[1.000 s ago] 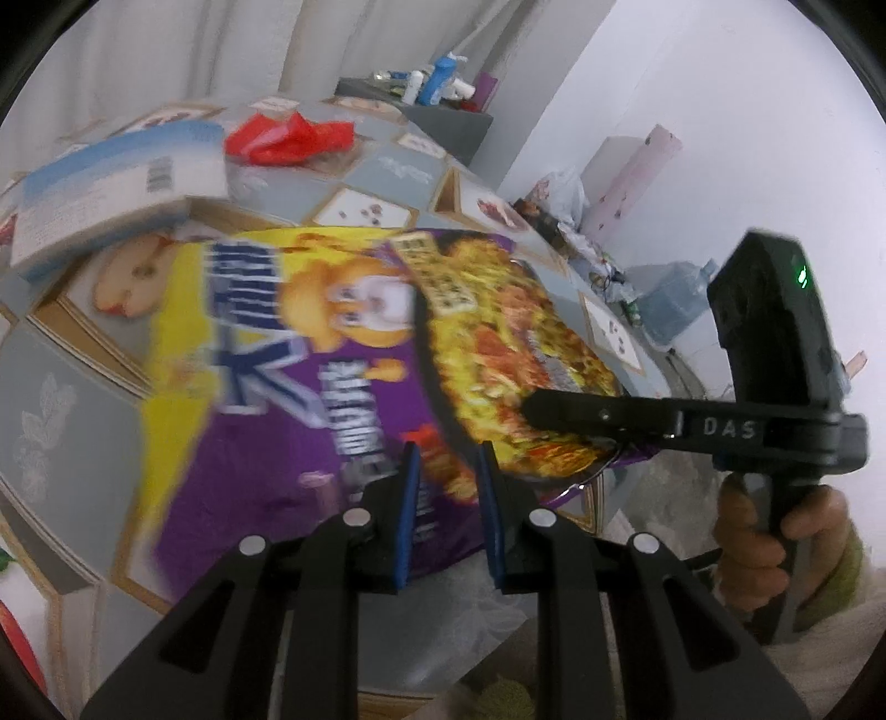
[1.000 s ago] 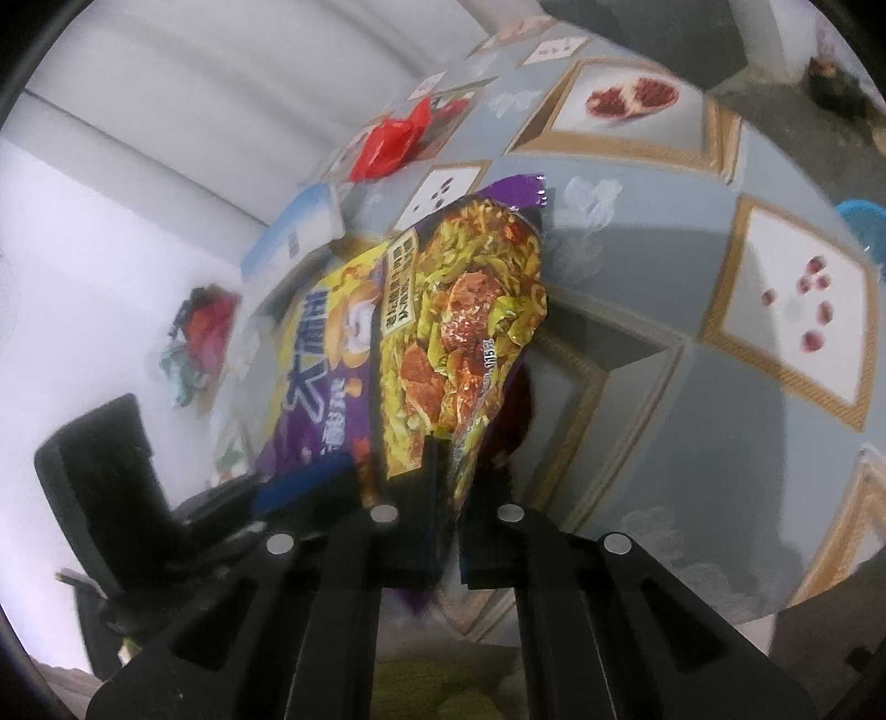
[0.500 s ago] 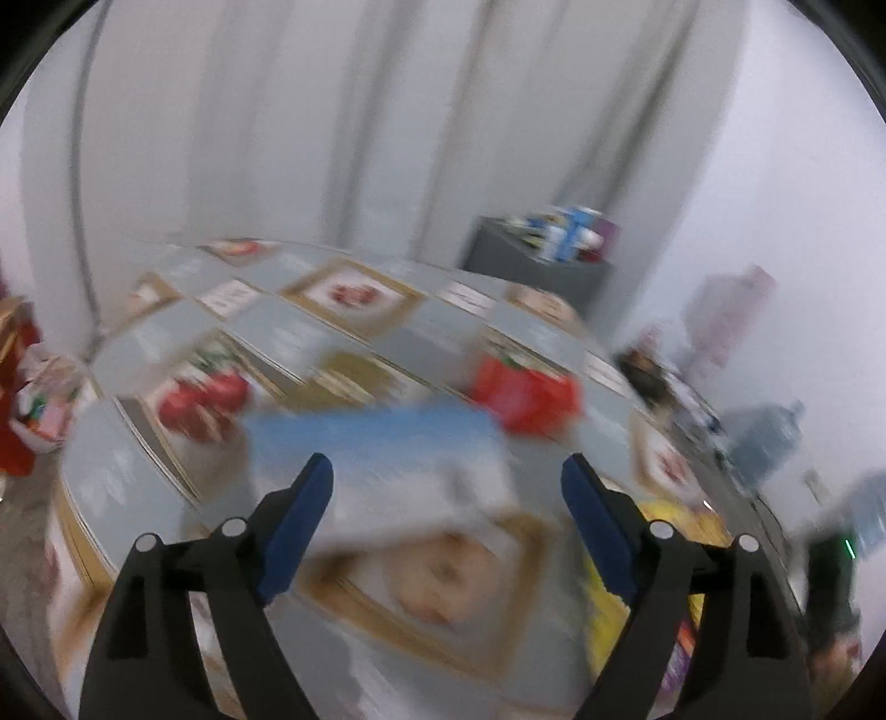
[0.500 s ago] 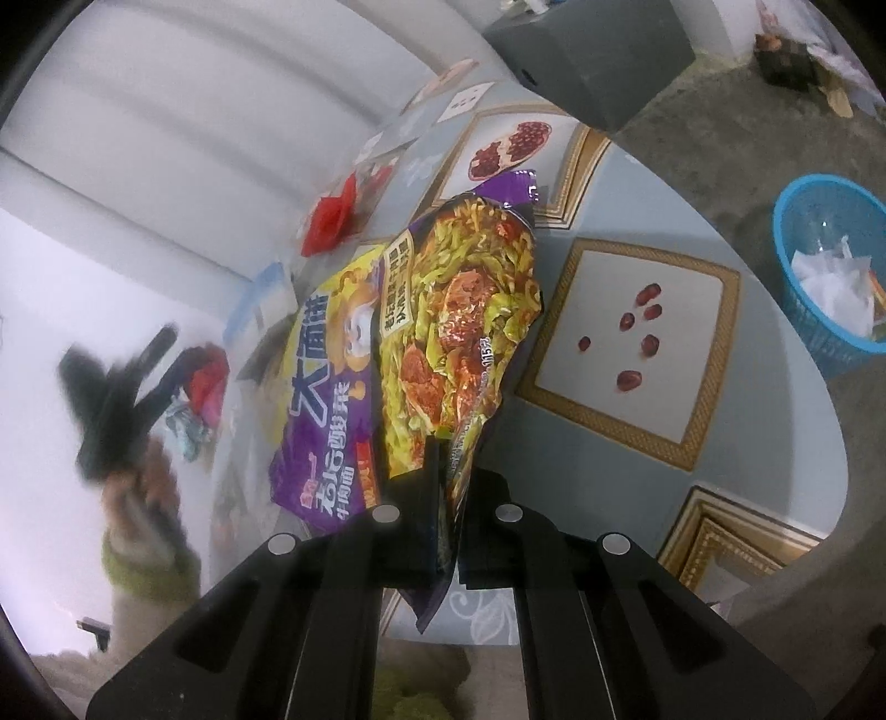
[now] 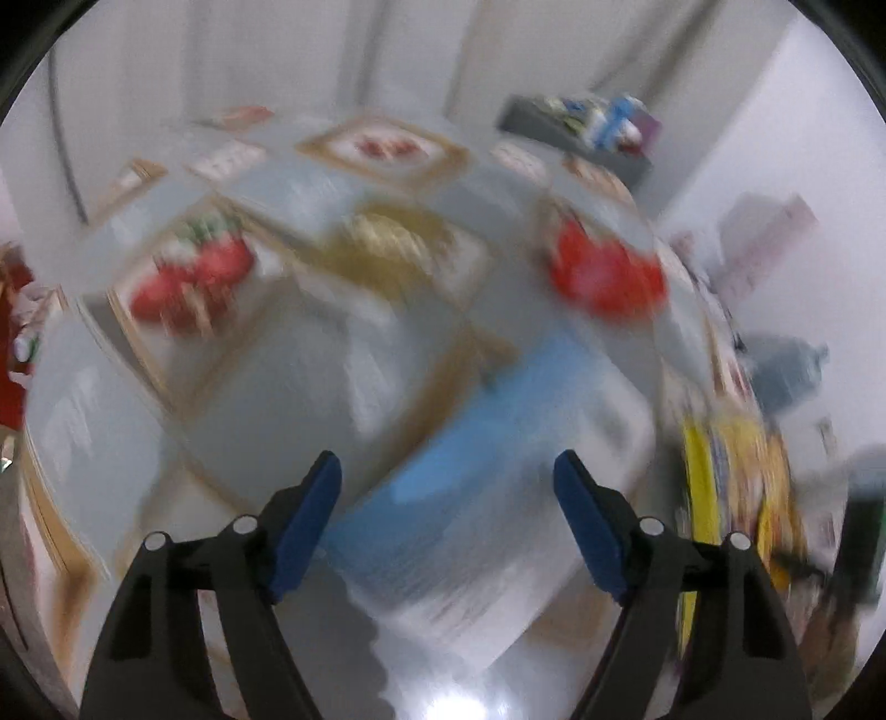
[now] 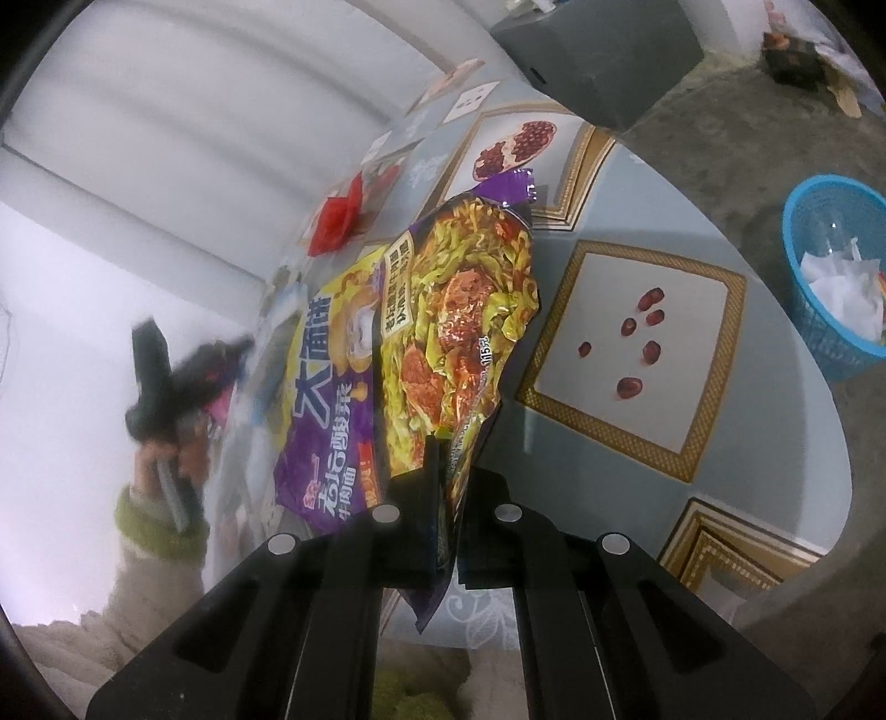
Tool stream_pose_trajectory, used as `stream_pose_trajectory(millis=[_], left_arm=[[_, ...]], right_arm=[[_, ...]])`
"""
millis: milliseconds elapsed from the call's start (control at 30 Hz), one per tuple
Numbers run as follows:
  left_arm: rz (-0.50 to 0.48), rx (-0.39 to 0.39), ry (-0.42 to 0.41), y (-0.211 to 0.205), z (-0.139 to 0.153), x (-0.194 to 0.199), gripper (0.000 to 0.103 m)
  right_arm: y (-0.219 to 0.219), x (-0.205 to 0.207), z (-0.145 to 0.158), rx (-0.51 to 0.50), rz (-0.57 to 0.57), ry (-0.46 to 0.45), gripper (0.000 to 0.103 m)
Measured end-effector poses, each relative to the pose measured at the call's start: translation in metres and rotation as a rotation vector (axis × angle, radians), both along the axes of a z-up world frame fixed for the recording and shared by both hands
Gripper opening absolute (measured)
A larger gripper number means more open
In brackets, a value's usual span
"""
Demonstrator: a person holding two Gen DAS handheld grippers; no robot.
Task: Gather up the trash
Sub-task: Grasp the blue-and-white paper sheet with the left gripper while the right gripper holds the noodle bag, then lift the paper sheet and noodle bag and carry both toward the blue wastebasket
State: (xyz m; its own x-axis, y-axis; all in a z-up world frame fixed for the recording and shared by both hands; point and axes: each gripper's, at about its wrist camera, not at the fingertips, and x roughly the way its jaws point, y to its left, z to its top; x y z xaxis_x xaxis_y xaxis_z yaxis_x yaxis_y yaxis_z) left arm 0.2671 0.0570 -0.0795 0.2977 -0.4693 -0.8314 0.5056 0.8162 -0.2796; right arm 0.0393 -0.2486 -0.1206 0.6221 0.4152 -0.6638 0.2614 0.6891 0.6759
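Observation:
My right gripper [image 6: 448, 459] is shut on the lower edge of a purple and yellow noodle packet [image 6: 443, 310], which stands up from the table [image 6: 775, 415]. The left wrist view is blurred by motion. My left gripper [image 5: 444, 462] is wide apart with its jaws closing, and its pads touch nothing. A blue and white box [image 5: 487, 443] lies on the table below and between its fingers. A crumpled red wrapper [image 5: 603, 271] sits farther back, and the same red wrapper [image 6: 335, 219] shows beyond the packet. The packet's edge [image 5: 731, 459] shows at the right.
A blue plastic basket [image 6: 830, 266] with white paper in it stands on the floor past the table's edge. A grey cabinet [image 6: 598, 50] stands behind the table. A hand in a green cuff [image 6: 188, 443] holds the left gripper at the left. White curtains hang behind.
My left gripper let go of the noodle packet, opened wide and swung left over the blue and white box. The right gripper kept its grip and turned slightly, bringing the basket into view.

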Motion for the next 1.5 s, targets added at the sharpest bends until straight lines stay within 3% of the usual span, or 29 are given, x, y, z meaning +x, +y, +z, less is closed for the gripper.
stream_pose_trajectory(millis=[133, 233, 333, 433, 600, 867, 1100, 1233, 1367, 1433, 1500], left_arm=[[-0.066, -0.013, 0.093, 0.004, -0.005, -0.049, 0.077], [-0.115, -0.04, 0.075, 0.004, 0.006, -0.069, 0.077], [-0.087, -0.038, 0.011, 0.004, 0.018, -0.067, 0.077], [-0.057, -0.029, 0.008, -0.003, 0.018, -0.057, 0.077], [-0.058, 0.094, -0.056, -0.032, 0.001, -0.059, 0.077], [0.018, 0.162, -0.113, -0.042, -0.008, -0.065, 0.075], [0.066, 0.114, -0.115, -0.024, -0.007, -0.096, 0.072], [0.085, -0.055, -0.105, -0.012, 0.009, -0.114, 0.072], [-0.012, -0.208, -0.118, -0.028, 0.033, -0.131, 0.072], [-0.068, -0.182, -0.1, -0.049, 0.028, -0.137, 0.072], [-0.097, -0.105, -0.092, -0.066, 0.015, -0.142, 0.072]], right_arm=[[0.001, 0.002, 0.002, -0.011, 0.006, 0.004, 0.003], [0.004, 0.006, 0.003, -0.02, 0.005, 0.009, 0.003], [0.007, 0.006, 0.005, -0.035, 0.001, 0.016, 0.003], [0.01, 0.005, 0.006, -0.056, -0.006, 0.023, 0.003], [0.012, -0.001, 0.007, -0.09, -0.015, 0.031, 0.003], [0.008, -0.001, 0.006, -0.085, -0.001, 0.022, 0.003], [0.007, -0.003, 0.004, -0.08, 0.006, 0.006, 0.003], [0.007, -0.004, 0.005, -0.093, 0.022, -0.002, 0.003], [0.007, -0.003, 0.006, -0.095, 0.026, -0.002, 0.003], [0.008, -0.003, 0.005, -0.091, 0.023, -0.001, 0.004], [0.007, -0.004, 0.004, -0.069, 0.012, 0.001, 0.005]])
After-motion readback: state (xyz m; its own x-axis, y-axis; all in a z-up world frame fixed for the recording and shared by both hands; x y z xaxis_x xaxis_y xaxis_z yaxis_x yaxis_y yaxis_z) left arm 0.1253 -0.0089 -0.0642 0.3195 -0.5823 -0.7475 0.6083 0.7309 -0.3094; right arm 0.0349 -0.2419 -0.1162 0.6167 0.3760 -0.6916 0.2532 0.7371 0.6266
